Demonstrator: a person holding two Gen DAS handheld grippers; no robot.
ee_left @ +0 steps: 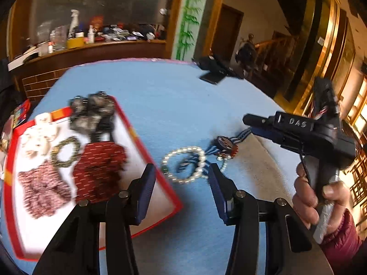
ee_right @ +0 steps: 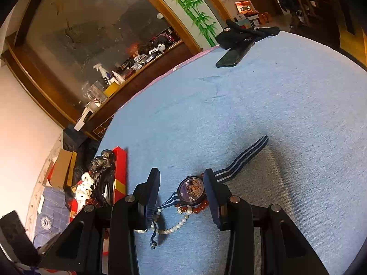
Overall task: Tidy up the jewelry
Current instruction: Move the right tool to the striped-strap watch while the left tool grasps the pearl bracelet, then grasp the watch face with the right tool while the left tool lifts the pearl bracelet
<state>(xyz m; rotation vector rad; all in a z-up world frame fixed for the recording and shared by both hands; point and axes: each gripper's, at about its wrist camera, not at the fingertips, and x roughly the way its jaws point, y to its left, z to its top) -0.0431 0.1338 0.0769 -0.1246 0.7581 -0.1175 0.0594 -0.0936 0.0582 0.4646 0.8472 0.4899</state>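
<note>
A red-rimmed white tray (ee_left: 158,178) lies on the blue cloth at the left and holds red, dark and white bead bracelets and a gold ring bracelet (ee_left: 65,151). A pearl bracelet (ee_left: 183,167), a watch (ee_left: 226,143) with a striped strap and red beads lie on the cloth right of the tray. My left gripper (ee_left: 181,171) is open just above the pearl bracelet. My right gripper (ee_right: 181,183) is open around the watch (ee_right: 191,190), with red beads (ee_right: 197,208) and pearls (ee_right: 179,224) beneath; in the left wrist view it (ee_left: 254,126) hovers over the watch.
A dark phone (ee_right: 234,55) and a black cloth item (ee_right: 247,32) lie at the table's far edge. A cluttered wooden counter (ee_left: 91,48) with bottles stands behind. Boxes (ee_right: 62,167) sit on the floor at the left. A grey patch (ee_right: 257,183) lies under the watch strap.
</note>
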